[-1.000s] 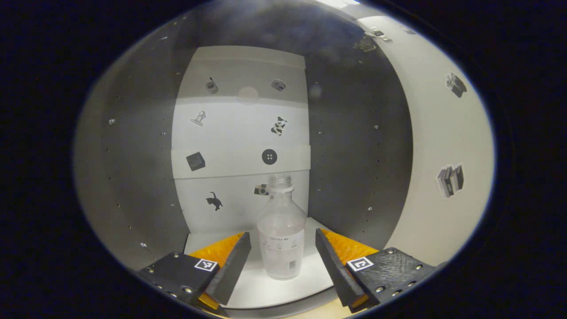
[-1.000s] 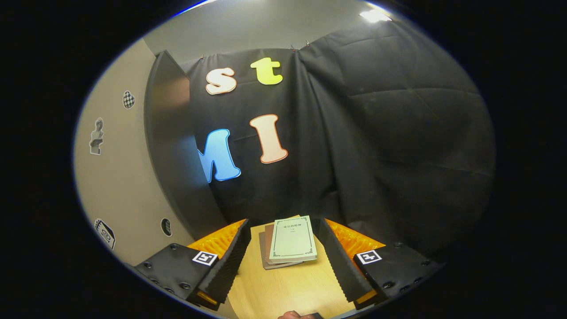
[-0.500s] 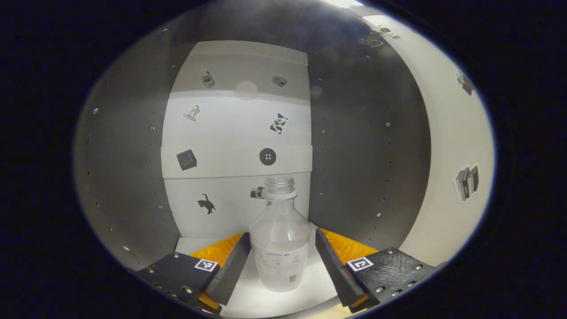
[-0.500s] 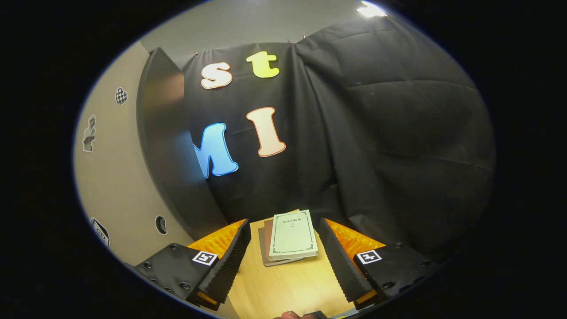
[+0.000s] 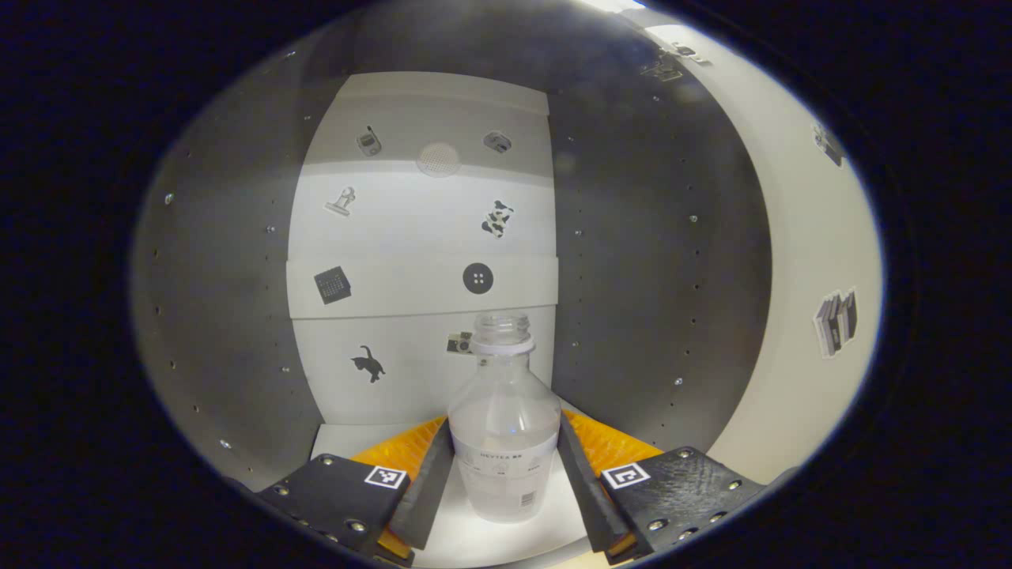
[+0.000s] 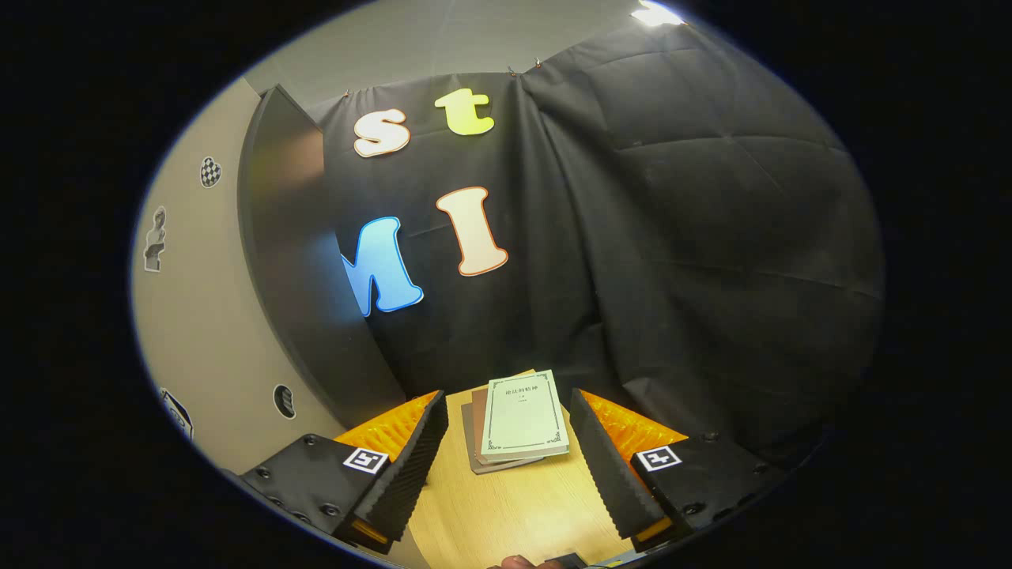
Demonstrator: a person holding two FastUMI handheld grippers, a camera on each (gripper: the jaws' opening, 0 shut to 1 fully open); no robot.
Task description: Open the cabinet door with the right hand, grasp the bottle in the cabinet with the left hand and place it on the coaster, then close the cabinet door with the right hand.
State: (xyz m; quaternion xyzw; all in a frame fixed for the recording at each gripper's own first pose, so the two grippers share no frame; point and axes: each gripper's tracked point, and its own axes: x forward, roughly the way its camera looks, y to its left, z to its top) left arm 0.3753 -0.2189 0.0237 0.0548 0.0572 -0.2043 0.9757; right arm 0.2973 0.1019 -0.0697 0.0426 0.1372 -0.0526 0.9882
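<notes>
A clear, uncapped bottle [image 5: 504, 395] with a white label stands upright on the white cabinet floor [image 5: 348, 438], inside the open cabinet. My left gripper [image 5: 504, 433] is shut on the bottle, one finger pressing each side of its lower body. The open cabinet door [image 5: 798, 253], pale with stickers, hangs at the right of the left gripper view. In the right gripper view my right gripper [image 6: 507, 403] is open with nothing between its fingers, hovering over the wooden table [image 6: 506, 506]. The door [image 6: 198, 316] stands to its left.
The cabinet has dark grey side walls [image 5: 648, 261] and a white back panel [image 5: 419, 237] with small stickers. A stack of books [image 6: 518, 423] lies on the table ahead of my right gripper. Part of a hand [image 6: 518, 563] shows at the bottom edge.
My left gripper moved forward around the bottle, and its fingers closed from open onto both sides of it. The right gripper drifted slightly and stayed open.
</notes>
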